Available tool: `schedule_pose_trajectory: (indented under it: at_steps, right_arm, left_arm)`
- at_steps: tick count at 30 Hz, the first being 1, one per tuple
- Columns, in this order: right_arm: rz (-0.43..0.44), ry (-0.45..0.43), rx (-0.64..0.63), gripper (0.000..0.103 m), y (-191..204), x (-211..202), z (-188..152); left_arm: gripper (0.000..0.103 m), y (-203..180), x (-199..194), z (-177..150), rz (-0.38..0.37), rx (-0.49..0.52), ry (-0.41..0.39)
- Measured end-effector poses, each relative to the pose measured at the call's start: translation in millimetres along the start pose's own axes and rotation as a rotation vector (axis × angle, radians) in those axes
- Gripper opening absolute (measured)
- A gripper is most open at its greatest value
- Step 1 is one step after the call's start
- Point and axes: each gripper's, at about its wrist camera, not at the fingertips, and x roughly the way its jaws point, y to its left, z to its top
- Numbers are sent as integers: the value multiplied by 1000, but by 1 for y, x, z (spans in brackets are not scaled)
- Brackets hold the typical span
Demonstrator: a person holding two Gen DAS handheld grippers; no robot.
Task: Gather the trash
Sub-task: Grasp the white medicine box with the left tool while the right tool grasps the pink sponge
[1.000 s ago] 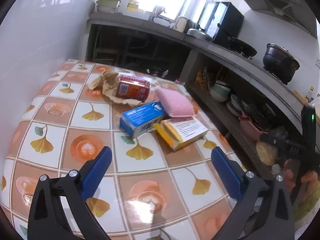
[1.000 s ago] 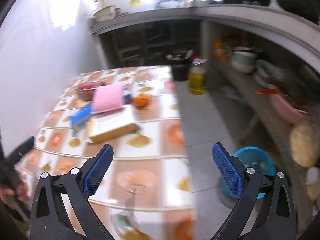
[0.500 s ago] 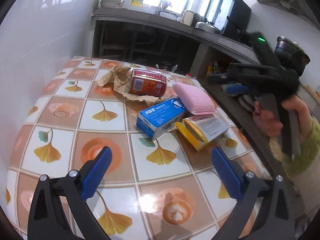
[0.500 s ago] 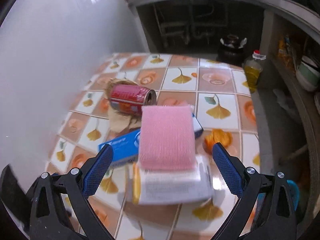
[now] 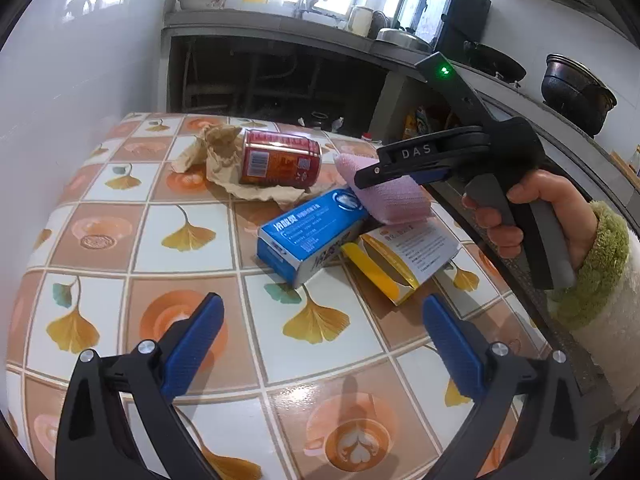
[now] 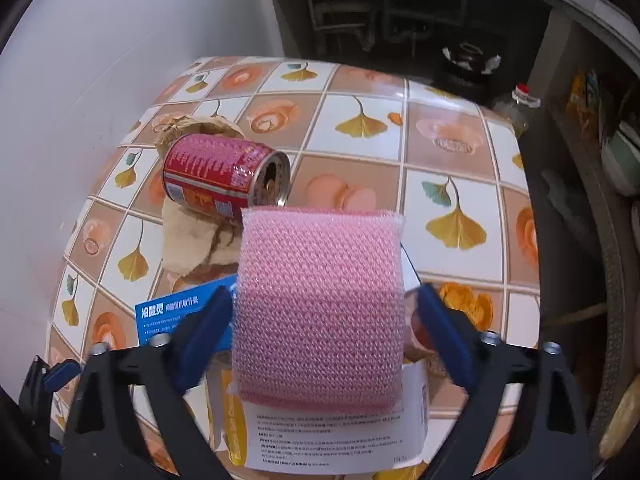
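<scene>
A trash pile lies on the tiled table (image 5: 120, 240): a red can (image 5: 280, 162) on its side on crumpled brown paper (image 5: 218, 148), a blue box (image 5: 312, 232), a yellow-and-white box (image 5: 400, 256) and a pink sponge (image 5: 394, 202) on top. My right gripper (image 6: 325, 296) points down over the sponge (image 6: 320, 248). Its jaws are closing with the sponge between them, and a small gap shows at the right pad (image 6: 436, 320). The left wrist view shows it side-on (image 5: 370, 166), held by a hand (image 5: 532, 208). My left gripper (image 5: 322, 304) is open over bare tiles, nothing between its fingers.
A white wall borders the table's left side. An orange peel (image 6: 464, 304) lies by the boxes. Off the table's far right edge stand an oil bottle (image 6: 516, 108) and a black pot (image 6: 466, 64) on the floor. Counter shelves with bowls run along the right.
The right gripper swung in from the table's right side, came down over the pile, and its jaws narrowed around the pink sponge. The left gripper edged forward and lower.
</scene>
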Motion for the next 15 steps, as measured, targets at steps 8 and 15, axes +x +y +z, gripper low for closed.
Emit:
schedule_pose_trajectory:
  at_steps: [8,15]
  right_arm:
    - [53,-44,39,76,-9,-18,-6]
    - [126,-142,121,76,-39,-65,-34]
  left_arm:
    - [97,-13,4,9,-99,25,-4]
    - [93,-34,16,31,-231,77,8]
